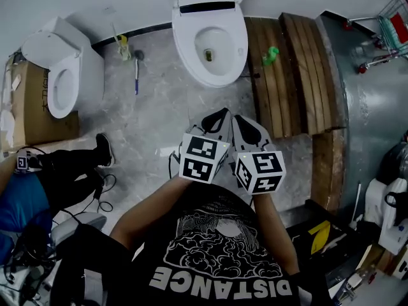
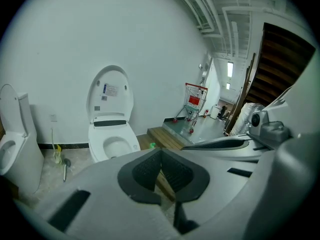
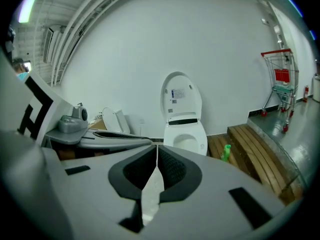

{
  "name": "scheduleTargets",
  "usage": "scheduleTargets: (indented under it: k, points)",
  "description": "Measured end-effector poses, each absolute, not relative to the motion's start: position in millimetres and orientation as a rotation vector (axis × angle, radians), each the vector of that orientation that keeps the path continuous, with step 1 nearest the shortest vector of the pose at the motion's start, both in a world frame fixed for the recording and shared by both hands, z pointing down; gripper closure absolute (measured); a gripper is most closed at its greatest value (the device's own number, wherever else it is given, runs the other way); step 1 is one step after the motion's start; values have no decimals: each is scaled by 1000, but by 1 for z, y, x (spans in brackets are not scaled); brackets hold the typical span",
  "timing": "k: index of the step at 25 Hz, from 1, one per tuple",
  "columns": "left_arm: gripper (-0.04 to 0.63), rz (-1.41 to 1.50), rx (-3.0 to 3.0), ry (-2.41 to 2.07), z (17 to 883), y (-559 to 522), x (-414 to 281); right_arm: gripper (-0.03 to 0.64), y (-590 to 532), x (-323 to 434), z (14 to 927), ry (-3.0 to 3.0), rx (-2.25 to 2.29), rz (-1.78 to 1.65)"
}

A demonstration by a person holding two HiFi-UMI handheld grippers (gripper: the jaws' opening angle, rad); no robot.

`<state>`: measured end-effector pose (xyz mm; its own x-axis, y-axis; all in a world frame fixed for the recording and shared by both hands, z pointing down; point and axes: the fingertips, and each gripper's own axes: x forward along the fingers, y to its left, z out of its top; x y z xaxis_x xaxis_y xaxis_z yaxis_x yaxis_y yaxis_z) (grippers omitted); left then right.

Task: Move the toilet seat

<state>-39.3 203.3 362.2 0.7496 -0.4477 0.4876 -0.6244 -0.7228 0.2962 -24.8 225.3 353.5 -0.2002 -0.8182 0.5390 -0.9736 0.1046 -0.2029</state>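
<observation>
Two grippers sit side by side, touching or nearly so. The left gripper (image 1: 220, 113) has its jaws pressed together with nothing between the ribbed pads, and the right gripper (image 1: 240, 117) is likewise closed and empty. Each gripper's own view confirms this, showing floor past the tips and no held object.

Ahead of both tips, across a stretch of grey floor, stands the toilet (image 1: 210, 75). The toilet seat (image 1: 185, 46) lies well apart from the jaws and straight in front of them, a little left of the right gripper's line. Nothing touches it yet, so the step in hand looks like the approach.

To do it well, the jaws should part before they reach the front rim, then close on the rim's edge, not on the bowl. A gripper to each side of the front would probably keep the lift even, since the hinge sits at the far end.

The seat looks like a smooth, glossy white ring, apparently lying flat on the bowl. Behind it the lid (image 2: 110, 91) stands upright against the wall, with a dark strip beneath it.
</observation>
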Motion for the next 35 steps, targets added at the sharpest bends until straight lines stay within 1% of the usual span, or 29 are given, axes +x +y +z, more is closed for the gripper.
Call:
scheduleTargets:
  k: [9,19,28,35]
  points:
    - [581,536,2474,-847,376,151,-60,595,180,-39,374,-2069,1754,815]
    - [581,528,2411,-858,410,132,-40,595,153,-9,401,-2069,1746,853]
    - [581,526,2341,-898,464,105,-18,595,119,28,449,-2068,1728,924]
    - [581,505,2213,-951,528,87,-4,595,101,47,510,-2070,1639,1025]
